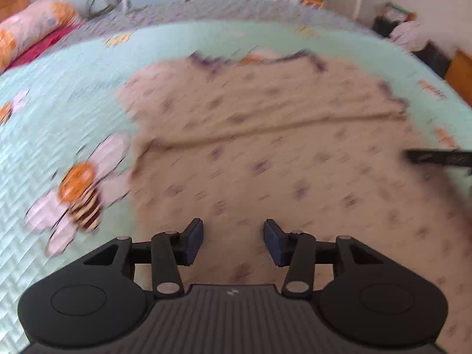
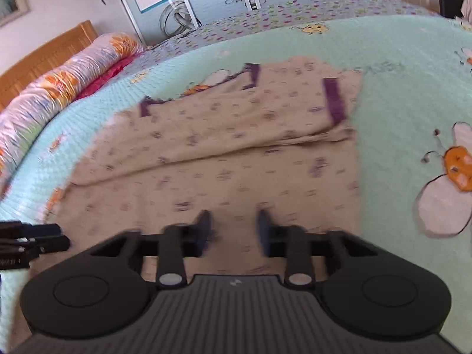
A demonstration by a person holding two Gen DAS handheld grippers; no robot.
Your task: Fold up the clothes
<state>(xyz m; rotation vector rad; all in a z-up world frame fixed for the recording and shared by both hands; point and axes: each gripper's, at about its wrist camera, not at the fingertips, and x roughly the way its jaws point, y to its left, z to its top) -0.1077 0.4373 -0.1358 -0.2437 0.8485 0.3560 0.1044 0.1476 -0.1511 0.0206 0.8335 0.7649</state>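
Each hand-held gripper, left [image 1: 233, 240] and right [image 2: 234, 230], parted, empty, just above beige shirt [image 2: 236, 153].

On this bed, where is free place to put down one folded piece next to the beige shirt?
Bare quilt lies right of the beige shirt, up to the bee print. A narrower strip lies between the shirt's left edge and the rolled duvet. The middle is taken by the shirt, with both grippers over its near part.

We can't make out the beige garment [image 1: 265, 147] print in the smeary left wrist view, maybe little purple marks. The right gripper [image 1: 439, 157] gets cut off at the frame edge.
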